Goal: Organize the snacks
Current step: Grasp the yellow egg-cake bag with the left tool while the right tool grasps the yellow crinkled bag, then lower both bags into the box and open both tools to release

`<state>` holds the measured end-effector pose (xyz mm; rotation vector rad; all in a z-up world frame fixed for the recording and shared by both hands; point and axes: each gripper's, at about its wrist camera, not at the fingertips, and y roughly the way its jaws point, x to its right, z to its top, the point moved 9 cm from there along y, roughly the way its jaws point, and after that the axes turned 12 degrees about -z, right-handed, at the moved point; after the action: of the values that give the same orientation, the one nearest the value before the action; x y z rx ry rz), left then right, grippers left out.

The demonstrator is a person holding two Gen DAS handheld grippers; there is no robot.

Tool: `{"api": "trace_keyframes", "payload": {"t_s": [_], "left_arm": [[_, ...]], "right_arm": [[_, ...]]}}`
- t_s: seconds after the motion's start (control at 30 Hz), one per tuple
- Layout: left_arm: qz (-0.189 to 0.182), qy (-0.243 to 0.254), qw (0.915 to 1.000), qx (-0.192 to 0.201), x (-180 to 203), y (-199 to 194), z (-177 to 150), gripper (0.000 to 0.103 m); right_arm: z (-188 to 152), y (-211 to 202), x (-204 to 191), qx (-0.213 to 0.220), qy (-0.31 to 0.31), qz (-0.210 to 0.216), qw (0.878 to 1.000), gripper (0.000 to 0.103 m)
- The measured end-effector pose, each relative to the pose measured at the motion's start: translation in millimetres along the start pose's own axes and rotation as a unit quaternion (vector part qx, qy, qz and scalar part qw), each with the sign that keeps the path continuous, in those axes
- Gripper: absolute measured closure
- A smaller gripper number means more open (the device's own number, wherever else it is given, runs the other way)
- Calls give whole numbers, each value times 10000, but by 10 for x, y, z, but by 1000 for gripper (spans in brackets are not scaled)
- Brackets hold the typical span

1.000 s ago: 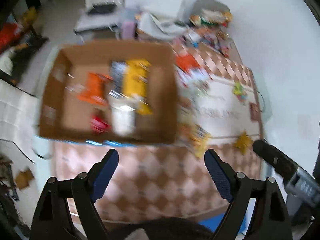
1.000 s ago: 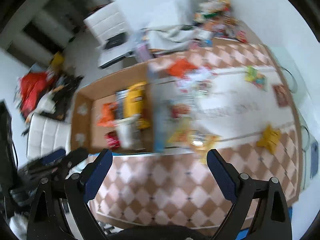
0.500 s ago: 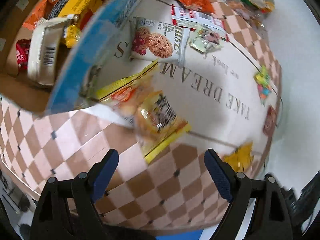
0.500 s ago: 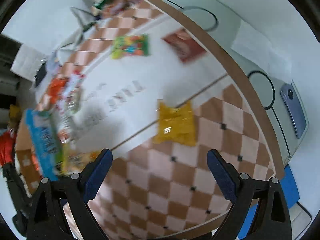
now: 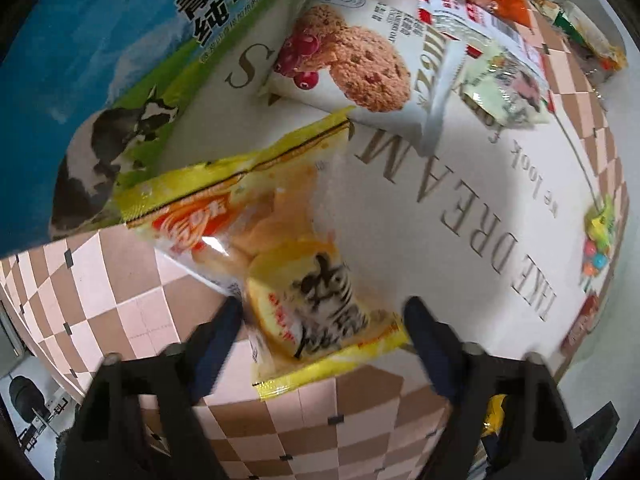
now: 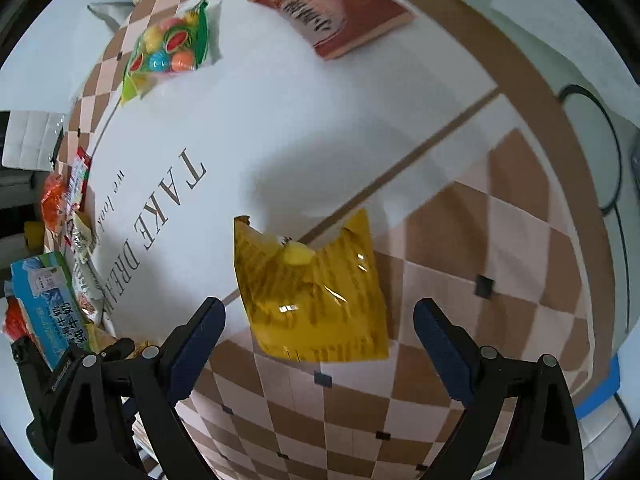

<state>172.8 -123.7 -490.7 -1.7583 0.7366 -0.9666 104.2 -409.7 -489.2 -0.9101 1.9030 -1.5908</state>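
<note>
Milk carton box point(image 5: 120, 40): the largest thing in view, a blue and green printed cardboard wall at the far left of the left wrist view. Its inside is hidden here, so I cannot tell what it holds.
Tablecloth point(image 6: 320, 120): white centre with lettering and a pink and brown chequered border; every loose snack lies on it.
Cookie packet point(image 5: 352, 64): white, lying flat, just beyond the bread bag.
Bread bag point(image 5: 280, 264): yellow and clear film with soft buns inside. Likely light, squashy and slippery, so a gentle pinch across the near end seems best.
Left gripper point(image 5: 324, 324): its jaws have just been closing, and the bread bag's near end lies between them. The pads appear not yet to press, though blur leaves the left pad's contact unsure.
Yellow snack pouch point(image 6: 316, 296): crinkly foil, puffed, probably light and easily crushed. It lies on the chequered border; taking it across its near edge looks safest.
Right gripper point(image 6: 320, 320): jaws wide apart on either side of the pouch's near end, holding nothing.
Red sachet point(image 6: 336, 12): flat, at the far right.
Candy bag point(image 6: 168, 52): green, at the far left, with 5 or so coloured balls showing.
</note>
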Motion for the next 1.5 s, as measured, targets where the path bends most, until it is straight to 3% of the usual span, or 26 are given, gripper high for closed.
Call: {"api": "trace_keyframes", "payload": {"t_s": [0.07,0.13,0.2,0.27,0.33,0.67,0.83,1.03,1.13,1.27,1.5], "left_arm": [[71,92,9998,132,-3,-19,33,32],[108,328,9990,283,79,-40,49,45],[189,618,9975,298,134,-48,38,49],[190,802,9961,310,171,-56,18,54],[233,1028,9939,328,201,-78,-14,55],[220,2212,9735,537,554,-440,-154,56],[-99,2632,9625,648,613,-921,-217,56],[-406,3034,9469,982,648,-1747,-88,56],[-389,3213,9396,1111,464,-2207,103,56],[-191,3289,9366,1193,65,-2571,398,56],[286,3080,9446,1099,-844,-2873,1026,56]], "right_arm": [[-8,89,-47,-112,-22,-39,9999,6],[-7,83,-79,-27,-70,-144,9999,8],[-8,91,-121,22,-168,-294,9994,12],[-10,75,-149,176,-308,-521,9980,21],[-26,46,-181,312,-409,-605,9968,40],[-295,-92,-420,409,-692,-458,9957,46],[-441,-507,-690,666,-1064,-127,9920,47],[-596,-1270,-1361,1010,-1734,411,9788,47],[-762,-1560,-1687,1136,-1987,637,9714,47],[-1118,-1876,-2269,1176,-2293,959,9615,47],[-1624,-1899,-3228,1131,-2615,1037,9529,47]]}}
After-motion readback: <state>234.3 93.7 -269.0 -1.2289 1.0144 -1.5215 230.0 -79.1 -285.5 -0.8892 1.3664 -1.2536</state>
